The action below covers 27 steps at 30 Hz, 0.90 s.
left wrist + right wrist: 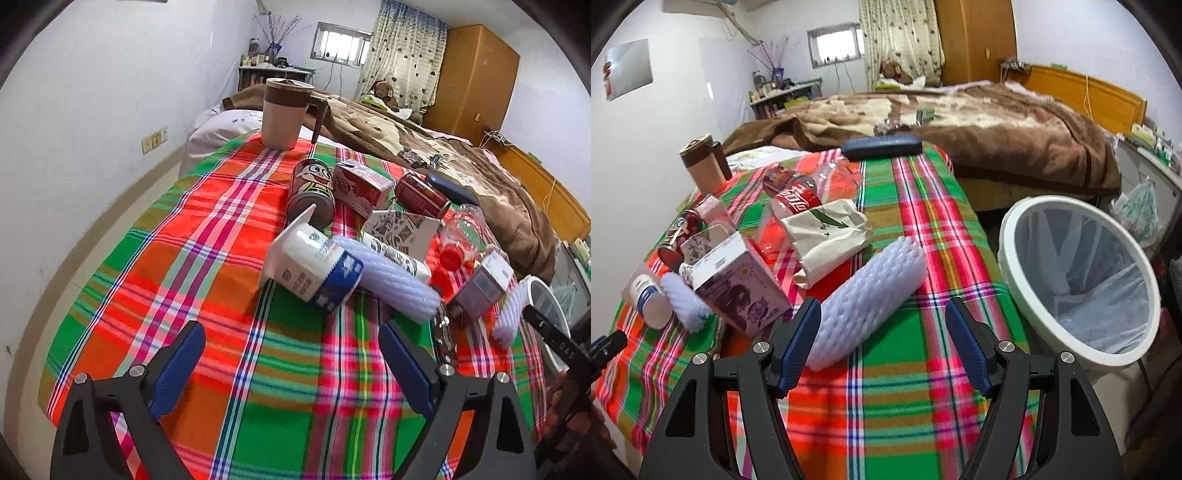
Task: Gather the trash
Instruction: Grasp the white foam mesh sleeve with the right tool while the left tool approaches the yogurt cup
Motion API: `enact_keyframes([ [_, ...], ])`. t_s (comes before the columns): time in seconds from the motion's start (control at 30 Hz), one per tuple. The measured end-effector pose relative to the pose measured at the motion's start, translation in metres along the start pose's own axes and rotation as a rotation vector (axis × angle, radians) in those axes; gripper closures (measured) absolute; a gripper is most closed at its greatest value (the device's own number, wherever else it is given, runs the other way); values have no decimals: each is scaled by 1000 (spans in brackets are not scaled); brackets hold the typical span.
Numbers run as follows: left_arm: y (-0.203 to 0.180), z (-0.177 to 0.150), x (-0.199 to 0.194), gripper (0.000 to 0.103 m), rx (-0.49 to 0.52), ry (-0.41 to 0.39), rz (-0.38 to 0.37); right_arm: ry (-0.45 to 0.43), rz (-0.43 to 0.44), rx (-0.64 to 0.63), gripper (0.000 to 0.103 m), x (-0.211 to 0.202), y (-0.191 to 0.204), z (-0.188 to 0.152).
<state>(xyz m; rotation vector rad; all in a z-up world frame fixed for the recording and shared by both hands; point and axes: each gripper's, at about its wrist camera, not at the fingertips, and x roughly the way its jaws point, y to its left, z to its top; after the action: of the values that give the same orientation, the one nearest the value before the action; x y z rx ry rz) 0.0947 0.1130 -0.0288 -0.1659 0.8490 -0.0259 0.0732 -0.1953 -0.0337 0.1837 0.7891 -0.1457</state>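
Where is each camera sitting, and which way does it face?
Left wrist: on the left tool, jaws open and empty, looking down across the plaid table at the trash pile and the mug, bed behind; the right tool shows at the right edge.
Right wrist: on the right tool, jaws open, looking over a foam sleeve with the bin at right; both tool fingers show.
Shared: the table, mug, purple carton, foam sleeve, bin, bed.

Bright daylight from the window (341,43), fisheye-bent edges, slight blur.
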Motion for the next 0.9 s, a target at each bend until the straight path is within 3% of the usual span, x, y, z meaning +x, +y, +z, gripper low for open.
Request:
enact_keyframes([
  [0.17,-3,15,17,7,-25,29,-24,41,-2,1,32,12,6,3],
  [0.3,1,31,39,7,-103,72,-47,76,3,4,32,20,7,5],
  [0.4,3,38,49,7,-127,76,-28,98,13,1,47,23,7,4],
  [0.6,5,45,66,7,-170,99,-15,85,21,-21,61,21,10,4],
  [0.73,6,48,72,22,-167,126,21,74,38,-32,73,20,5,6],
  [0.9,18,42,68,28,-150,126,68,66,54,-50,76,19,2,8],
])
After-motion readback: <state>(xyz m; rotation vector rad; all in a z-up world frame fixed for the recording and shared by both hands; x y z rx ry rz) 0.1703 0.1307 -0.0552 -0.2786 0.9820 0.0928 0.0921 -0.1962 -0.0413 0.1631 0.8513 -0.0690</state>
